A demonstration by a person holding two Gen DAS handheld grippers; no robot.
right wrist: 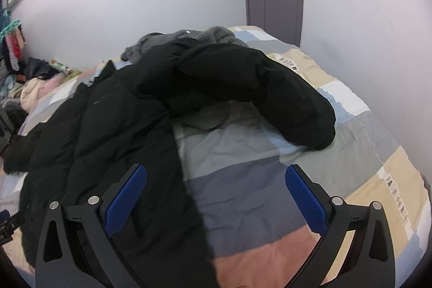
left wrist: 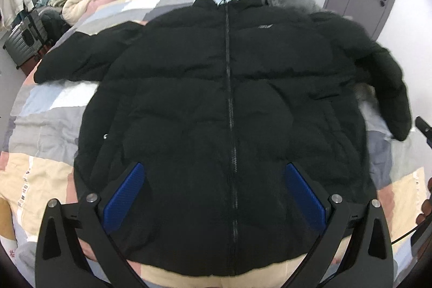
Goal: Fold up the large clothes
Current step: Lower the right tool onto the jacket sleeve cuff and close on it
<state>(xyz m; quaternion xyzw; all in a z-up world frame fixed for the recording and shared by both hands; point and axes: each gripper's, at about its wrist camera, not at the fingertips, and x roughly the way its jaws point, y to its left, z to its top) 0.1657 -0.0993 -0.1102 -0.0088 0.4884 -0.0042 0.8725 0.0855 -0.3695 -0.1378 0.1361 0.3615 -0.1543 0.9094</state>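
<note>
A big black puffy jacket (left wrist: 226, 104) lay flat on the bed with the patchwork blanket (right wrist: 270, 180), zipped up, sleeves spread out. The left claw (left wrist: 216, 196) hung wide open over the jacket's bottom part, holding nothing. The right claw (right wrist: 216, 196) was wide open too, empty, over the jacket's edge.

— The jacket (left wrist: 189, 99)?
— Black, puffy and quilted, lying front up on the bed, zip closed from hem to collar, a small pale logo on the chest.
— The sleeves?
— One stretches out sideways. The other (right wrist: 270, 88) bends at the elbow, its cuff resting on the quilt apart from the body.
</note>
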